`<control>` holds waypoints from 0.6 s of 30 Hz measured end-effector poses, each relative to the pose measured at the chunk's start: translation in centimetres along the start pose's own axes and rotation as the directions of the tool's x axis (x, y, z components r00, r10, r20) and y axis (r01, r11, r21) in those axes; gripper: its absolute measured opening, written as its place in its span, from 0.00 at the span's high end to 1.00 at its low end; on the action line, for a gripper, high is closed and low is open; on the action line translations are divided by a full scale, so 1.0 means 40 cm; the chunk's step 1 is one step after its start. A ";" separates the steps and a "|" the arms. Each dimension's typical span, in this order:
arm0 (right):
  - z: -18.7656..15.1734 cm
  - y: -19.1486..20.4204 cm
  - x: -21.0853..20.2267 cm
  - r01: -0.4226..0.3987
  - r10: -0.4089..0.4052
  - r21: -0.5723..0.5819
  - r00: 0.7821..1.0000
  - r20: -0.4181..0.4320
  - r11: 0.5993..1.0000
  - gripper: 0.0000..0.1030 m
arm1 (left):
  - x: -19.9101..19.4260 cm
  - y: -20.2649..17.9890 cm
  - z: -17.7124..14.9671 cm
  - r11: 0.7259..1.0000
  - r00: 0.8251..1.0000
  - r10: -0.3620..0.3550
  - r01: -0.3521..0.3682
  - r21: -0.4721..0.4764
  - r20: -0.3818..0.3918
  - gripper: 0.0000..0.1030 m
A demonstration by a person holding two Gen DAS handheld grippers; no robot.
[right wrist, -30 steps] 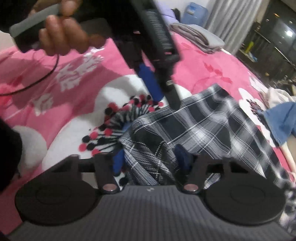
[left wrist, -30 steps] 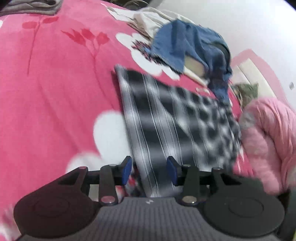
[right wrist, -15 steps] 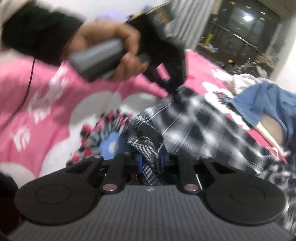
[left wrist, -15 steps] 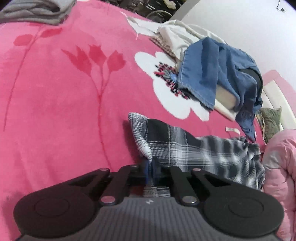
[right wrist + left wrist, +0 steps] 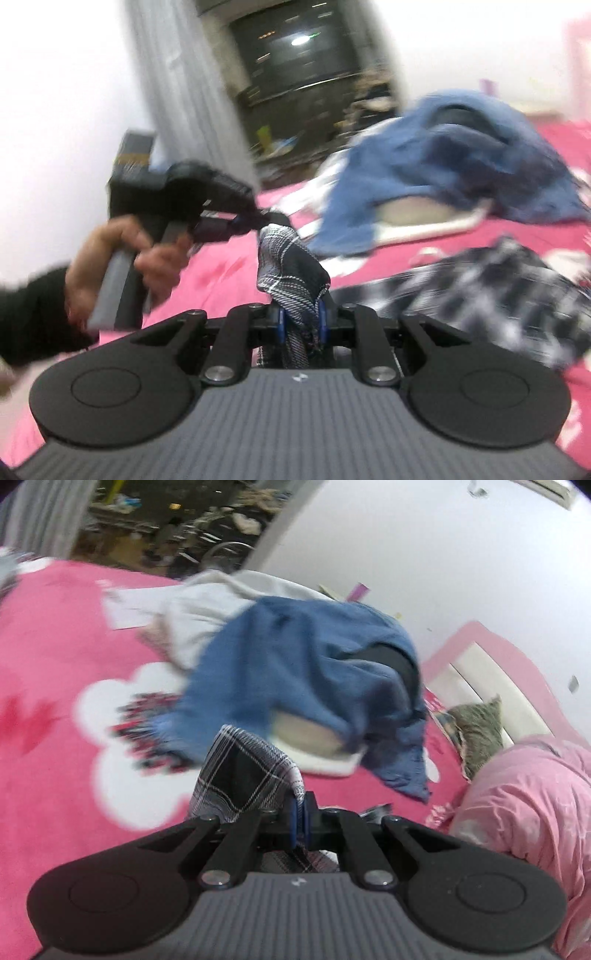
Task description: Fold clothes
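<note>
A black-and-white plaid garment (image 5: 243, 775) is pinched at one edge by my left gripper (image 5: 300, 821), which is shut on it and raised over the pink bed. My right gripper (image 5: 301, 325) is shut on another bunched edge of the plaid garment (image 5: 291, 273). The rest of the cloth trails blurred to the right (image 5: 480, 295) on the bed. In the right wrist view a hand (image 5: 110, 258) holds the left gripper (image 5: 255, 221), its tip at the same fold of cloth.
A pile with a blue denim garment (image 5: 306, 679) and white clothes (image 5: 207, 609) lies on the pink flowered bedspread (image 5: 55, 646) ahead. A pink quilt (image 5: 528, 794) and an olive cushion (image 5: 480, 734) sit right, by the headboard. A dark doorway is behind.
Both grippers closed on the plaid garment's edge and lifted it off the bed. The views swung up toward the denim pile and the wall.
</note>
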State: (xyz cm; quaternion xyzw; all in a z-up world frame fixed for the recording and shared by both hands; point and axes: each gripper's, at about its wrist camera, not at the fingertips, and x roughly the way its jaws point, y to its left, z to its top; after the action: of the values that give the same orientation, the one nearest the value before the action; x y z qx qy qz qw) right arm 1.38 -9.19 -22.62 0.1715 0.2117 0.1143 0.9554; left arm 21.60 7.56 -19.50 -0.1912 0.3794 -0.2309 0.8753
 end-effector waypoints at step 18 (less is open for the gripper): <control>-0.037 -0.462 -0.051 0.244 -0.297 0.476 0.954 0.036 0.845 0.81 | 0.519 -0.374 -0.091 0.953 0.977 -0.026 0.088 0.290 -0.210 0.88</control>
State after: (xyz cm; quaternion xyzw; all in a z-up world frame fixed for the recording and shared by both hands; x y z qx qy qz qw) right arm 1.61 -26.25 -30.09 0.3705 0.2027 -0.0854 0.9024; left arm 27.55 -16.69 -26.16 -0.0436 0.4223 -0.3291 0.8435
